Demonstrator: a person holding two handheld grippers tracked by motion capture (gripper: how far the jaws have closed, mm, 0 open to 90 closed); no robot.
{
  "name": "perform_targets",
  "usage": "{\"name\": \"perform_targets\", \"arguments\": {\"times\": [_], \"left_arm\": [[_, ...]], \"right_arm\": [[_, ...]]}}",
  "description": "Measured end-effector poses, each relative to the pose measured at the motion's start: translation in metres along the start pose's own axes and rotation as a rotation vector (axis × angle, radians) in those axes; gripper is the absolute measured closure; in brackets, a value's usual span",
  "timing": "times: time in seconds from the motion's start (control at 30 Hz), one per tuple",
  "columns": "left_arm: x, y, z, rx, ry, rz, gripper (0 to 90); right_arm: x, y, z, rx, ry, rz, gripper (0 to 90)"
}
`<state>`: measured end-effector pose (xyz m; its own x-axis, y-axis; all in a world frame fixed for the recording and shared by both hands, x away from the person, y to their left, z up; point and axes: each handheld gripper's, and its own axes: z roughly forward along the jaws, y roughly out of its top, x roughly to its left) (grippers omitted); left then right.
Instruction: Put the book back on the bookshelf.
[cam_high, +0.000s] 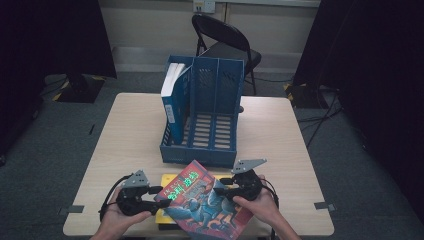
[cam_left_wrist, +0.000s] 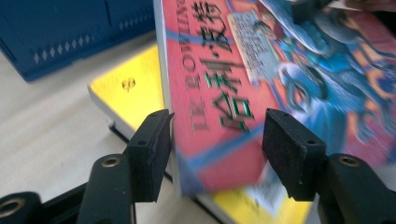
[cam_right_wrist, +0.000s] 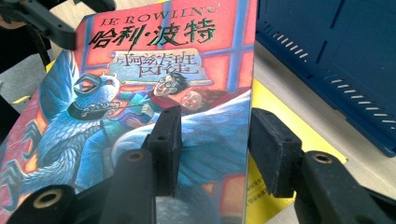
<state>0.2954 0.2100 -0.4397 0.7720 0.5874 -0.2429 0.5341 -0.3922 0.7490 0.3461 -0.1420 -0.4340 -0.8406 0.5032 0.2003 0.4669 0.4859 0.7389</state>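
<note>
Left tongs (cam_high: 161, 197): jaws straddle the near-left corner of the book (cam_high: 202, 200). In the left gripper view one pad (cam_left_wrist: 154, 140) sits against the spine edge and the other pad (cam_left_wrist: 292, 154) hangs over the red cover. Can't tell if that second pad actually presses, so no call on a pinch here. Looks like a steadying hold.

Yellow book (cam_high: 167, 180): flat on the table (cam_high: 280, 150), just past the left tongs' tips and under the book. Not gripped by either pair.

Book: between the two tongs, bridging them, cover up and tilted, raised off the yellow book. It's likely kept at that angle so it can be turned upright for a slot.

Right tongs (cam_high: 225, 187): clamped on the book's right edge. In the right gripper view one pad (cam_right_wrist: 168, 140) lies on the cover and the other (cam_right_wrist: 273, 149) sits just beyond the edge. Judging by the tilt, this side carries the weight.

Rack (cam_high: 200, 150): straight ahead of both tongs, near but apart from the book. A blue book (cam_high: 172, 100) stands in its left slot; the middle and right slots are free.
</note>
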Motion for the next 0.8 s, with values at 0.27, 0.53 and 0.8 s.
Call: {"name": "perform_targets", "arguments": {"times": [0.27,0.53,0.8], "left_arm": [[-0.011,-0.009,-0.005,0.047,0.045,0.029,38.5],[-0.007,-0.008,-0.002,0.027,0.048,0.028,38.7],[0.0,0.002,0.003,-0.017,0.046,-0.02,38.9]], "right_arm": [[0.0,-0.002,-0.004,0.012,0.004,0.004,55.1],[0.003,-0.008,-0.011,0.019,-0.006,0.021,54.8],[0.011,-0.02,-0.02,-0.012,-0.039,0.043,54.4]]}}
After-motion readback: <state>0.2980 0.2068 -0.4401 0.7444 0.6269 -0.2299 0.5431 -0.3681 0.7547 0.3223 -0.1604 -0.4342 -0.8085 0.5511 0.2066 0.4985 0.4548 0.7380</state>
